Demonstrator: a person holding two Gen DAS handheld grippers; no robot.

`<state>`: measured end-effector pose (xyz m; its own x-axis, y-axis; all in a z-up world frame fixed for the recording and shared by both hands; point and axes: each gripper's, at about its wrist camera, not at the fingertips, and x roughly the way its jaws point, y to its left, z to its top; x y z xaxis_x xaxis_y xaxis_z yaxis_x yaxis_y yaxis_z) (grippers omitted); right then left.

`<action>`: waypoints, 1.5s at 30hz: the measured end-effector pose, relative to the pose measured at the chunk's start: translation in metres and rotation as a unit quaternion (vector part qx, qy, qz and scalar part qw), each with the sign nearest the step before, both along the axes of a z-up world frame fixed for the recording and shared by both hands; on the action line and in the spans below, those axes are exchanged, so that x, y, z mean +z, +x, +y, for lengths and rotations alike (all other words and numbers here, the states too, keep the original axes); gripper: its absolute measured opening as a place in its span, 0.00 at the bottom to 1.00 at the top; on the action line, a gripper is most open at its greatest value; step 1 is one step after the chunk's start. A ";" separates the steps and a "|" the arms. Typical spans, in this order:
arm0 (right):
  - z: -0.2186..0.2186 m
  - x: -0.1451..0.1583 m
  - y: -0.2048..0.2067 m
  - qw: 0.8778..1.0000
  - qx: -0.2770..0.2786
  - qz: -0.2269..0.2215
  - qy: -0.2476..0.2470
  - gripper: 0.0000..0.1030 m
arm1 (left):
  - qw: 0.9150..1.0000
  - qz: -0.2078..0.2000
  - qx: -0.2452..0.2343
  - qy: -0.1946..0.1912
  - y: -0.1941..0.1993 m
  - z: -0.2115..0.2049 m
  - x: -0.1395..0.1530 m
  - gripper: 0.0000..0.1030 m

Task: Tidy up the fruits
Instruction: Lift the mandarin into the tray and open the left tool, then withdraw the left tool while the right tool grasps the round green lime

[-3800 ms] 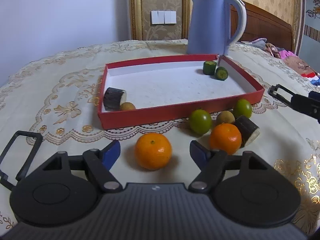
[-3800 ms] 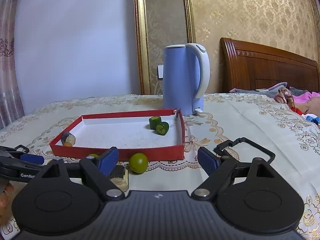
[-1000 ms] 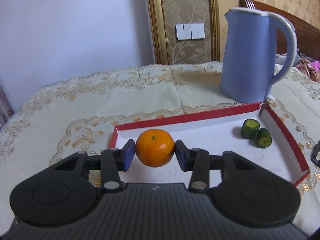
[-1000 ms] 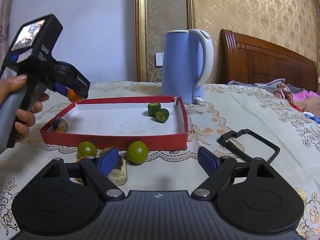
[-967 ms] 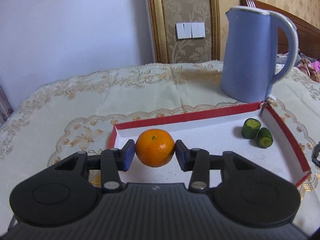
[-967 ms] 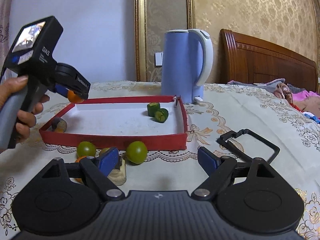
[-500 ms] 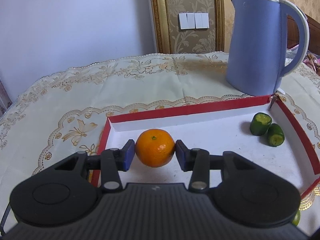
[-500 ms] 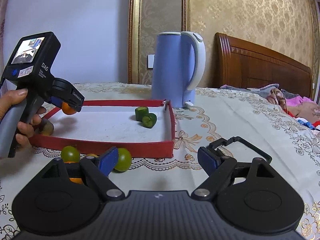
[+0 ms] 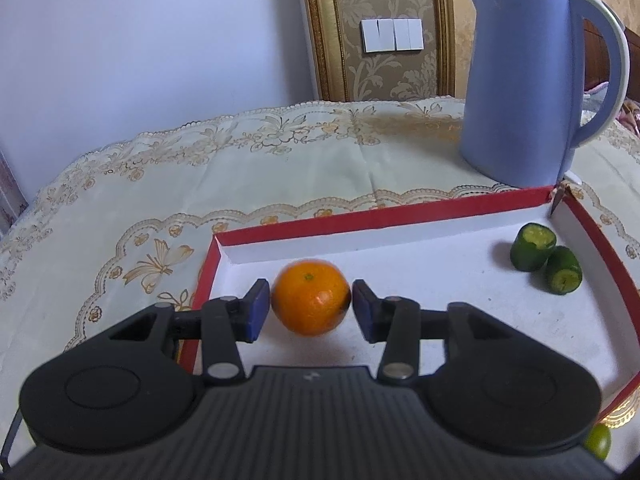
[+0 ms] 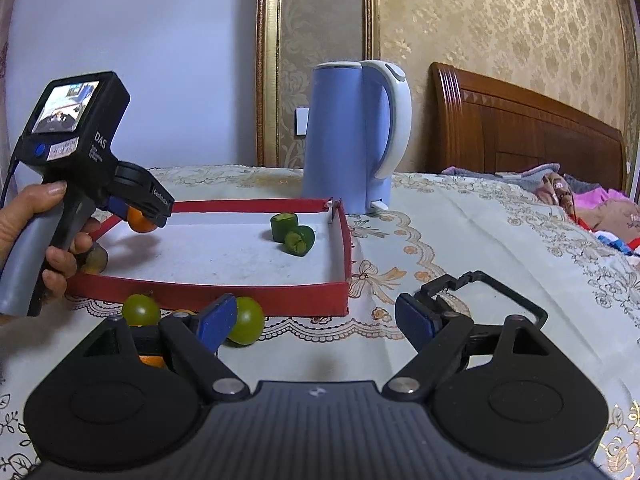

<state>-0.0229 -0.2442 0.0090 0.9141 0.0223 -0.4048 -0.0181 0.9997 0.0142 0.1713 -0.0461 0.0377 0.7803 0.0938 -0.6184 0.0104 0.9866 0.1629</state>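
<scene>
My left gripper [image 9: 307, 310] is over the far-left corner of the red tray [image 9: 380, 216]. Its jaws have parted, with small gaps on either side of the orange [image 9: 310, 298], which looks slightly blurred just above or on the white floor. Two cut green pieces [image 9: 546, 258] lie at the tray's right end. In the right wrist view my right gripper [image 10: 316, 322] is open and empty above the cloth before the tray [image 10: 208, 290]. Green fruits [image 10: 246, 320] [image 10: 141, 310] lie just before the tray's front wall. The left gripper [image 10: 146, 210] also shows there with the orange [image 10: 140, 220].
A blue kettle [image 9: 528, 80] stands just behind the tray's far right corner. A dark cut piece [image 10: 94, 258] sits in the tray's near-left corner by the hand. An orange fruit [image 10: 152, 360] is half hidden behind my right finger. A bed with clothes [image 10: 580, 200] lies to the right.
My left gripper carried the orange down into the tray's far-left corner and its jaws have just opened off it. The right gripper edged closer to the tray.
</scene>
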 end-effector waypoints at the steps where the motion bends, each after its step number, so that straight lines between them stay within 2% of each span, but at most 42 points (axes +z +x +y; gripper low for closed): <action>1: -0.001 0.000 0.000 1.000 0.002 0.000 0.005 0.84 | 1.000 -0.005 0.001 0.007 -0.002 -0.001 0.001 0.58; 2: -0.001 0.001 0.001 1.000 0.005 -0.001 0.009 0.84 | 1.000 -0.012 0.001 0.012 -0.005 -0.002 0.002 0.66; 4: -0.001 0.001 0.004 1.000 0.008 0.001 0.008 0.84 | 0.999 -0.029 -0.001 0.018 -0.013 -0.002 0.007 0.73; 6: 0.000 0.000 0.008 1.000 0.008 0.008 -0.002 0.84 | 0.999 -0.040 -0.003 0.025 -0.024 -0.001 0.014 0.73; 10: 0.001 -0.003 0.016 1.000 0.010 0.016 -0.010 0.84 | 0.998 -0.055 -0.005 0.002 -0.058 0.010 0.027 0.83; 14: 0.004 -0.009 0.027 0.999 0.022 0.025 -0.008 0.84 | 0.997 -0.078 0.004 -0.001 -0.097 0.021 0.031 0.90; 16: 0.005 -0.013 0.033 0.999 0.022 0.032 -0.002 0.80 | 0.997 -0.077 -0.002 -0.015 -0.112 0.026 0.032 0.90; 18: 0.005 -0.017 0.039 0.999 0.022 0.046 0.006 0.61 | 0.997 -0.069 -0.013 -0.034 -0.121 0.030 0.032 0.90; 23: -0.003 -0.015 0.044 0.996 0.034 0.063 0.051 0.59 | 0.997 -0.070 -0.017 -0.040 -0.135 0.032 0.033 0.90; 26: 0.001 -0.014 0.044 0.996 0.045 0.063 0.053 0.59 | 0.996 -0.073 -0.019 -0.042 -0.140 0.033 0.033 0.90; 31: 0.008 -0.016 0.051 0.995 0.058 0.068 0.054 0.51 | 0.997 -0.070 -0.014 -0.038 -0.142 0.036 0.030 0.91; 35: 0.010 -0.018 0.060 0.991 0.069 0.081 0.084 0.48 | 0.997 -0.070 -0.015 -0.036 -0.145 0.037 0.030 0.91; 41: 0.015 -0.024 0.068 0.987 0.078 0.100 0.098 0.32 | 0.996 -0.079 -0.014 -0.035 -0.149 0.038 0.033 0.94; 45: 0.015 -0.024 0.067 0.987 0.077 0.100 0.100 0.32 | 0.996 -0.080 -0.014 -0.038 -0.150 0.039 0.035 0.94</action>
<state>0.0443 -0.2294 -0.0155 0.7960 0.2534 -0.5497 -0.1470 0.9619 0.2306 0.0209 -0.0074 0.0725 0.8714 0.0277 -0.4899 0.0189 0.9958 0.0899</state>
